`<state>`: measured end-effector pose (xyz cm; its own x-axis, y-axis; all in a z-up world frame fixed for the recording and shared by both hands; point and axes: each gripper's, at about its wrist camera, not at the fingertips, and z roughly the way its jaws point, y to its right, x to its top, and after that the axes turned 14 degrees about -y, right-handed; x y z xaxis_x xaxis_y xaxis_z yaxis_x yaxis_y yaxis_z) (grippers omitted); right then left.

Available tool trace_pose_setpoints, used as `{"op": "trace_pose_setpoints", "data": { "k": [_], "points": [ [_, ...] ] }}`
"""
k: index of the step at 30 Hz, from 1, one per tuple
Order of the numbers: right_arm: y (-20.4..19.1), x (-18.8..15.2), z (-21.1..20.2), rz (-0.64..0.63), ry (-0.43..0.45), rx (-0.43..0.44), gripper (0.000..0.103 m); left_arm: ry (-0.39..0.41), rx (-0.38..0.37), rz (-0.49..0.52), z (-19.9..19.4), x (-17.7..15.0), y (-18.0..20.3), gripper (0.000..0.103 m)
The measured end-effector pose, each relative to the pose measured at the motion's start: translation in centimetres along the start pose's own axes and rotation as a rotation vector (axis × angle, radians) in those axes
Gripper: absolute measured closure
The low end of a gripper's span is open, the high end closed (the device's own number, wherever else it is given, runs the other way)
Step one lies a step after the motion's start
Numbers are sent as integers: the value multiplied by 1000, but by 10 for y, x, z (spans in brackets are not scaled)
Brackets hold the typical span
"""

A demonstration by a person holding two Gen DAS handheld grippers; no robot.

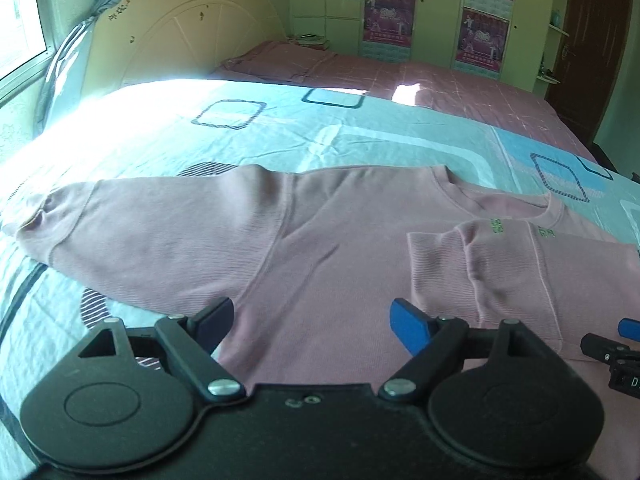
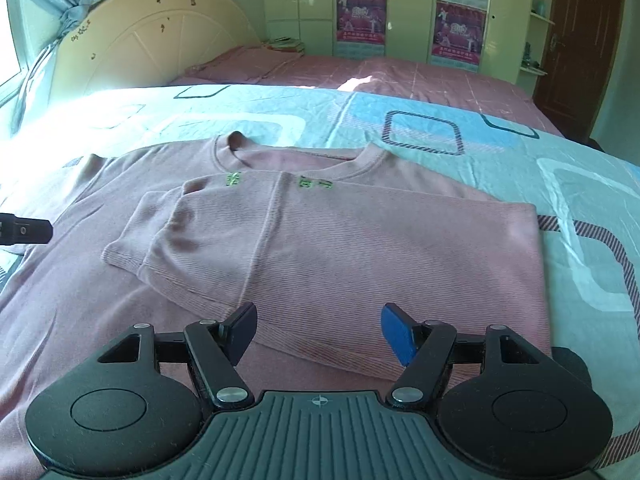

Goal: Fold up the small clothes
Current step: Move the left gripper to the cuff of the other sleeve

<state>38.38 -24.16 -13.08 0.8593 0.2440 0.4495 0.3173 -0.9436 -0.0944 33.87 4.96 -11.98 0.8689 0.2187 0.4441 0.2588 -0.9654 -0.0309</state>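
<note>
Left wrist view. One pink sweater (image 1: 320,248) lay flat on the light blue patterned bedspread (image 1: 360,136), filling the middle of the frame. Its one unfolded sleeve (image 1: 132,236) stretched toward the left edge; the other sleeve (image 1: 480,272) lay folded over the body at right, partly covering green lettering that was too small to read. The sweater's lower hem was hidden behind the left gripper (image 1: 312,320) at lower centre. Its jaws stood wide apart above the cloth, holding nothing. At the lower right edge, part of the right gripper (image 1: 616,344) was cut off by the frame. Behind, one cream headboard (image 1: 180,28) stood at upper left and four posters on the wardrobe (image 1: 436,20) at upper centre, their print illegible.

Right wrist view. The same sweater (image 2: 360,248) occupied the centre, its folded sleeve (image 2: 180,236) lying across the chest at centre left. The right gripper (image 2: 320,328) at lower centre had its jaws well apart and empty over the fabric; it concealed the hem. One black tip of the left gripper (image 2: 28,230) entered at the left edge, the rest cut off. A pink sheet (image 2: 400,76) covered the far bed.
</note>
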Motion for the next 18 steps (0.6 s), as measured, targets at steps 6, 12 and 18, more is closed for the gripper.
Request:
{"op": "trace_pose_setpoints", "data": {
  "k": [6,12,18],
  "points": [
    [-46,10,3,-66,3,51,35,1,67,-114,-7,-5,-63,17],
    [-94,25,8,-108,7,65,35,12,92,-205,1,1,-126,17],
    [-139,45,23,-94,-12,61,35,9,98,-269,15,16,-188,17]
  ]
}}
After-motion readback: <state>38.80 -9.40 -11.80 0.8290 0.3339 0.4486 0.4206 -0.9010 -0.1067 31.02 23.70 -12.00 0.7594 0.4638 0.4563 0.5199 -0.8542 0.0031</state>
